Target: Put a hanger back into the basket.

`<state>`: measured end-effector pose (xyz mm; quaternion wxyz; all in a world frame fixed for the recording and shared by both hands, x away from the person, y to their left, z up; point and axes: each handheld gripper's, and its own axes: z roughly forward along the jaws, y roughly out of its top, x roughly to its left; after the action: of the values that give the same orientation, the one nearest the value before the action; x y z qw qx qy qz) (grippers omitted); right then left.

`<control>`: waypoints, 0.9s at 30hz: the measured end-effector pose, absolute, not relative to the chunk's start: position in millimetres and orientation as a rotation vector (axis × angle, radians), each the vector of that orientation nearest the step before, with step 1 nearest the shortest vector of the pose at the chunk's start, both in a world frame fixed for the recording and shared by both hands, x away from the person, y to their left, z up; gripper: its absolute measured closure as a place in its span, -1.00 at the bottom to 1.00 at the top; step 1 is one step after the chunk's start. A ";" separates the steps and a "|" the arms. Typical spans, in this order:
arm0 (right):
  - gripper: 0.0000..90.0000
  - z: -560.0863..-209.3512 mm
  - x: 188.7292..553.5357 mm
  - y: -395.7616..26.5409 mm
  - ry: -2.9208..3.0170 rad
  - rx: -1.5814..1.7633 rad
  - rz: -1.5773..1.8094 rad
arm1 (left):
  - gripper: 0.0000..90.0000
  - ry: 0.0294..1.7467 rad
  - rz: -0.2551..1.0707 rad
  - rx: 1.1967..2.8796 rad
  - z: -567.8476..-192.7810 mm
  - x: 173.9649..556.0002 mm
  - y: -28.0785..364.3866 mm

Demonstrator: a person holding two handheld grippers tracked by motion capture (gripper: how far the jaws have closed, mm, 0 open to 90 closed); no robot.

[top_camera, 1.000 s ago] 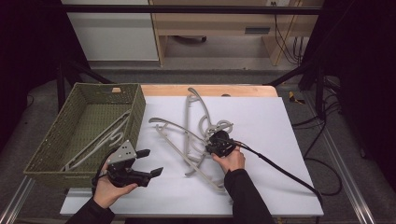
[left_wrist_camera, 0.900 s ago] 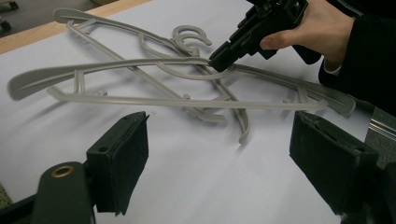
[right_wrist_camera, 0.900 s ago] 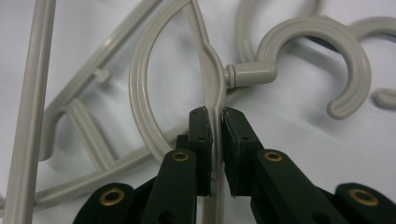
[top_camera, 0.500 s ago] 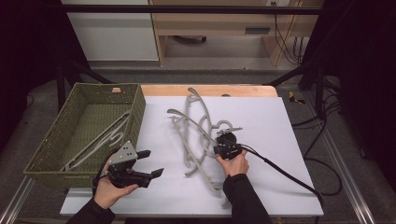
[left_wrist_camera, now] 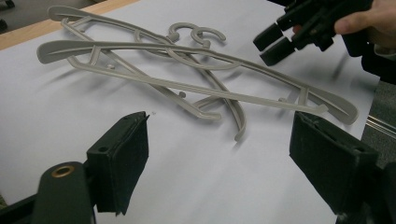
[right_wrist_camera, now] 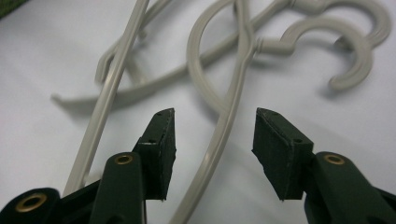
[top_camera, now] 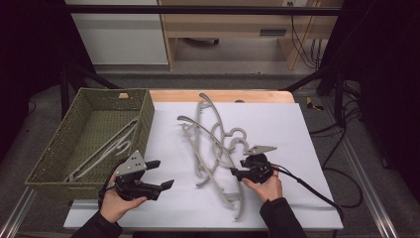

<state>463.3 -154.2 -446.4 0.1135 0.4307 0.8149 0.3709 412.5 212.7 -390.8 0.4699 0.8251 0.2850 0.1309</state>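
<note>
One woven green basket (top_camera: 64,148) is seen at the left of the table (top_camera: 307,124), and one grey hanger (top_camera: 106,151) lies inside it, slanted along the basket floor. To its right, on the white table top, a tangled pile of grey hangers (top_camera: 213,144) is found; three appear to be stacked across one another (the overlap prevents a firm count), with two hooks (left_wrist_camera: 196,33) lying side by side at the far edge of the pile. Two hand-held grippers are present. Compared with the frame one second ago, the pile has been shifted and turned: its long arms now run more toward the near edge of the table, and the right gripper has been drawn back toward the person. The left gripper (top_camera: 158,173), held just in front of the basket's near right corner, matches its earlier position. Its jaws are spread wide, and nothing is held or touched between the pads (left_wrist_camera: 126,161); the pile lies well beyond them. The right gripper (top_camera: 237,167) is placed at the right side of the pile, beside the hooks. Its jaws have just been opening and now stand partly apart; one thin hanger bar (right_wrist_camera: 219,135) passes between the pads (right_wrist_camera: 163,144) without being pressed, so it is released.
</note>
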 end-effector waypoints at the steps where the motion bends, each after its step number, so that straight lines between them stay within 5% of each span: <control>1: 0.12 -450.7 456.5 -156.1 2.420 1.243 1.075 | -0.57 0.698 0.321 2.022 -391.0 412.4 212.5; 9: 0.29 -465.4 444.3 -150.4 2.460 1.199 1.037 | -0.57 0.699 0.317 2.026 -391.9 411.6 212.3; 17: 0.68 -464.7 438.6 -151.3 2.406 1.352 1.034 | -0.57 0.696 0.319 2.030 -392.4 411.3 211.1; 27: 0.71 -465.6 424.5 -147.2 2.397 1.408 1.110 | -0.57 0.696 0.315 2.031 -393.0 410.4 209.8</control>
<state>424.5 -147.2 -465.6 0.0741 0.4691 0.7987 0.3697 410.4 209.8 -393.0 0.4670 0.8277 0.2835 0.1282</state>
